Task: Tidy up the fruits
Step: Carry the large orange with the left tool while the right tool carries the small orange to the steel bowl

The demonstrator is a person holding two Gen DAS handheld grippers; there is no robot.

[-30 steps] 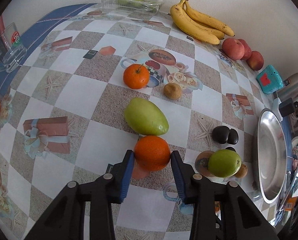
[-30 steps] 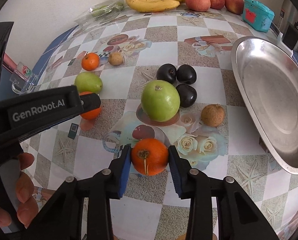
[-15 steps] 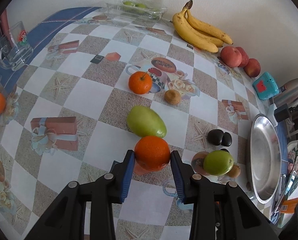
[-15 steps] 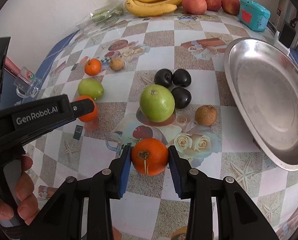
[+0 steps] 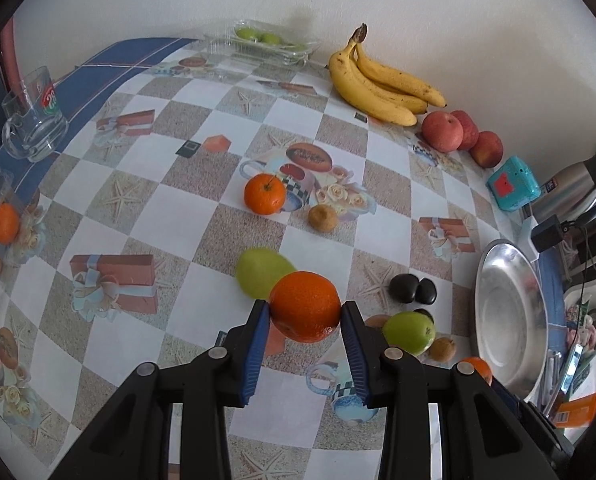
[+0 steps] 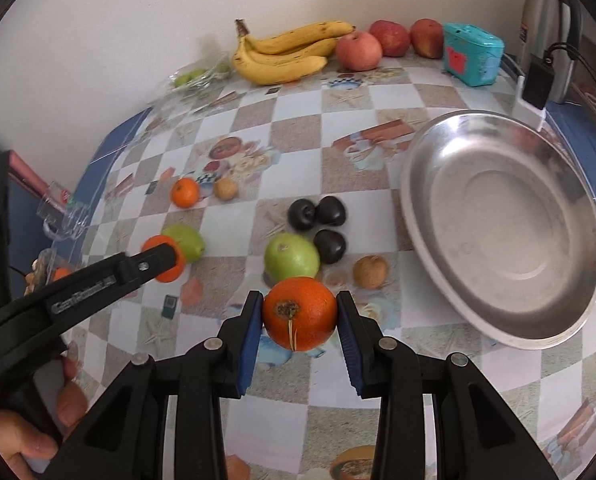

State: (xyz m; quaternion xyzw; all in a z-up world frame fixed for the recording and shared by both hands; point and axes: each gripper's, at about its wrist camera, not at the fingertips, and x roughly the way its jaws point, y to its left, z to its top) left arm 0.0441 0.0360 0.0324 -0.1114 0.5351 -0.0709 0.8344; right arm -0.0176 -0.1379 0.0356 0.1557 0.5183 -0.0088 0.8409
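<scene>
1. My left gripper (image 5: 304,314) is clenched on a round orange (image 5: 305,306), blue pads pressed flat against its two sides. It looks lifted clear of the checkered tablecloth (image 5: 110,216), and it overlaps the pale green mango-shaped fruit (image 5: 260,277) behind it.
2. My right gripper (image 6: 300,314) grips a second round orange with a brown stem scar (image 6: 300,313) the same way, stem end facing the camera. Squeezing across the widest part should stop a round fruit rolling out, I judge.
3. The wide shallow steel dish (image 6: 498,320) sits at the right of the table with nothing in it. I take it as the place to gather fruit, so both oranges are probably heading there.
4. The right orange is nearer the dish; the left one must cross over the big green apple (image 6: 292,256), the three dark plums (image 6: 324,224) and the small brown fruit (image 6: 370,272).
5. A smaller orange tangerine (image 5: 265,193) and another brown round fruit (image 5: 323,218) are loose on the cloth mid-table.
6. The bunch of yellow bananas (image 5: 382,82) and three red apples (image 5: 460,136) line the wall, grouped by kind, so I would leave them.
7. With both grippers converging on one dish, I would watch for them bumping.
</scene>
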